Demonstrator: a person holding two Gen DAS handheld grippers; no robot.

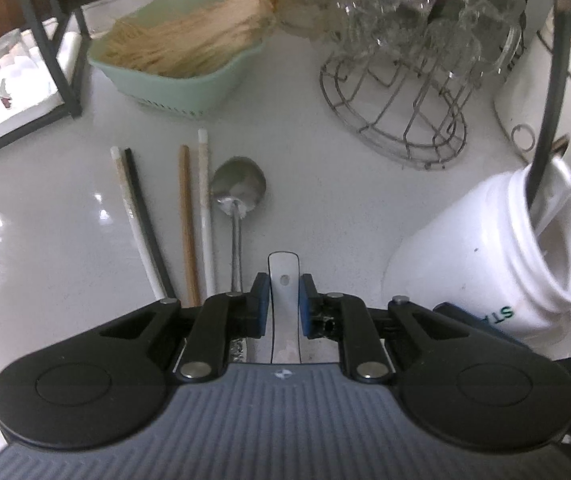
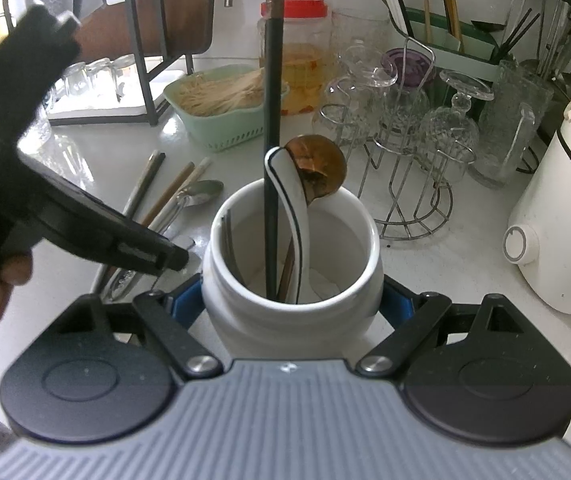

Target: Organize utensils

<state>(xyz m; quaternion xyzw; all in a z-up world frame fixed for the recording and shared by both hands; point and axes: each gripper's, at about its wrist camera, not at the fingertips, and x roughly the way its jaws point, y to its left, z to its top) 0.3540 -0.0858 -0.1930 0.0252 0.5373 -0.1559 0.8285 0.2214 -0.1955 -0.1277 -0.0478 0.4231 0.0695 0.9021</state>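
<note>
My left gripper (image 1: 284, 280) points down at the white counter. Its blue pads are shut on the flat metal handle (image 1: 284, 300) of a utensil with a hole near its end. Left of it on the counter lie a metal spoon (image 1: 237, 188) and several chopsticks (image 1: 187, 220). My right gripper (image 2: 291, 300) is shut on the white jar (image 2: 291, 240), one pad on each side of its neck. In the jar stand a black-handled utensil (image 2: 273, 140), a white ceramic spoon (image 2: 285, 192) and some metal handles. The jar (image 1: 497, 256) also shows at the right of the left wrist view. A hand holds the left gripper (image 2: 177, 258) just left of the jar.
A green basket (image 1: 181, 56) of thin sticks stands behind the chopsticks. A wire rack (image 1: 405, 92) of glasses is behind and to the right. A black-framed shelf (image 1: 49, 40) is at the far left. A white appliance (image 2: 557, 220) stands at the right, and a red-lidded jar (image 2: 293, 60) at the back.
</note>
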